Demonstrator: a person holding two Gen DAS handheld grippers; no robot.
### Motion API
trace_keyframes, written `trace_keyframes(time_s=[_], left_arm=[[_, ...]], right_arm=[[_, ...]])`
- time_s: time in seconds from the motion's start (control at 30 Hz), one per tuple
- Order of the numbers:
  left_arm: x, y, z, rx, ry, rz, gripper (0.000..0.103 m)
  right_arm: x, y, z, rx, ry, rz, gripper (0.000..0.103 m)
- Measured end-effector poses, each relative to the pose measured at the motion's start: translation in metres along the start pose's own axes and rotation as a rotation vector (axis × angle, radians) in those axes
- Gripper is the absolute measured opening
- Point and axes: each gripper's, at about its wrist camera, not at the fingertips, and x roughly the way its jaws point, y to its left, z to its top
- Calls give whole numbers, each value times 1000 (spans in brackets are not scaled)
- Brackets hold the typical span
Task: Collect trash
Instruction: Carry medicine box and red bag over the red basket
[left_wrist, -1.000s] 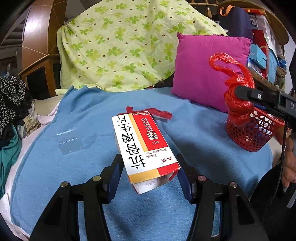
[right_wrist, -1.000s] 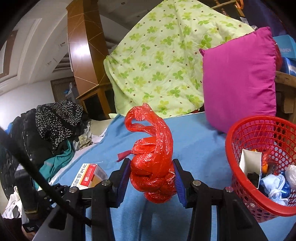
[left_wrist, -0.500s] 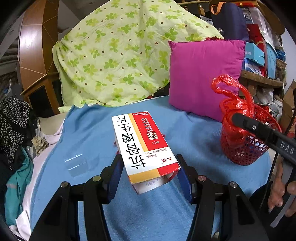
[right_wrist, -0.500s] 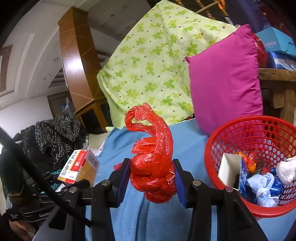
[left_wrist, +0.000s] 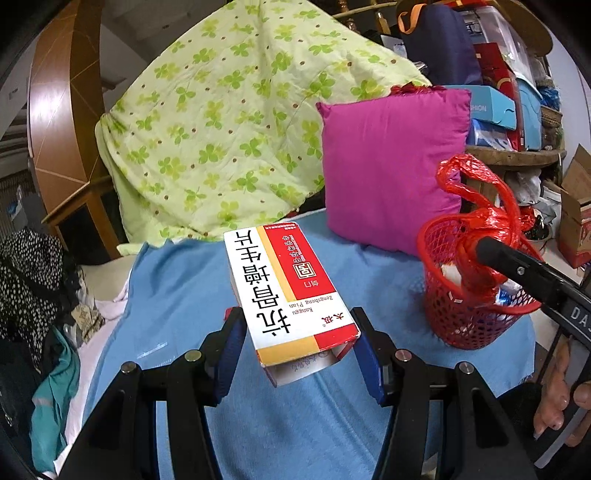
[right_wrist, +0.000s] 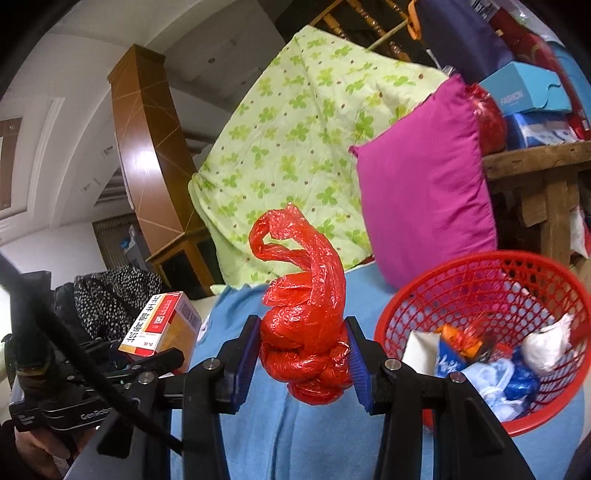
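Note:
My left gripper (left_wrist: 299, 345) is shut on a white, red and yellow medicine box (left_wrist: 284, 288), held above the blue bed cover (left_wrist: 177, 295). Seen from the right wrist, that box (right_wrist: 159, 325) hangs at the lower left. My right gripper (right_wrist: 301, 363) is shut on a twisted red plastic bag (right_wrist: 306, 317), just left of the red mesh basket (right_wrist: 491, 280). Crumpled wrappers and paper fill the basket. In the left wrist view the red bag (left_wrist: 476, 221) hovers over the basket (left_wrist: 465, 325) at the right.
A magenta pillow (left_wrist: 391, 166) and a green clover-print quilt (left_wrist: 229, 125) lean at the back of the bed. Dark clothes (left_wrist: 29, 288) pile up at the left edge. A cluttered wooden shelf (right_wrist: 535, 158) stands behind the basket. A hand (left_wrist: 554, 398) shows at lower right.
The left gripper has lifted the medicine box higher off the bed cover. The right gripper has carried the red bag closer to the basket, which now fills more of its view.

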Motion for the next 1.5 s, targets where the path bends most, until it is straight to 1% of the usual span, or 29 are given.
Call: trace_keyframes(time_s=[0.13, 0.3, 0.53, 0.97, 1.5], left_arm=[[-3, -7, 10, 15, -18, -10, 59], [-8, -17, 20, 29, -36, -24, 59], [-14, -28, 37, 43, -66, -43, 59], [-19, -55, 58, 86, -106, -76, 59], [-12, -77, 66, 124, -105, -119, 59]], right_arm=[[-16, -4, 14, -8, -28, -38, 48], [-33, -10, 32, 0, -72, -59, 48], [-58, -11, 48, -23, -124, -86, 48], [-83, -27, 59, -13, -179, -122, 48], [-95, -48, 62, 22, -192, -154, 48]])
